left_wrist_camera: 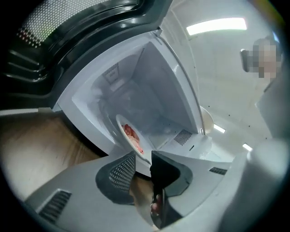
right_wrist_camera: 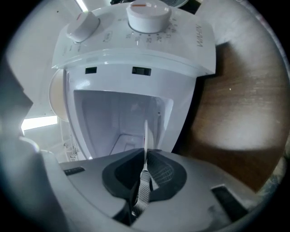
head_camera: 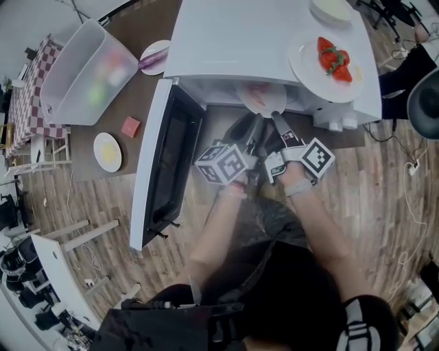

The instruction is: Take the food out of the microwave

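Note:
A white microwave stands on the brown table with its door swung open to the left. At its mouth a white plate carries red food. My right gripper is shut on the plate's rim; in the right gripper view the plate shows edge-on between the pads of that gripper. My left gripper is beside it, open. In the left gripper view the plate with the food reaches down between the parted jaws of that gripper, which do not press on it.
On the microwave's top sits a plate of strawberries, with another plate behind it. Left of the door are a clear plastic bin, a plate with something purple, a red block and a small yellowish plate.

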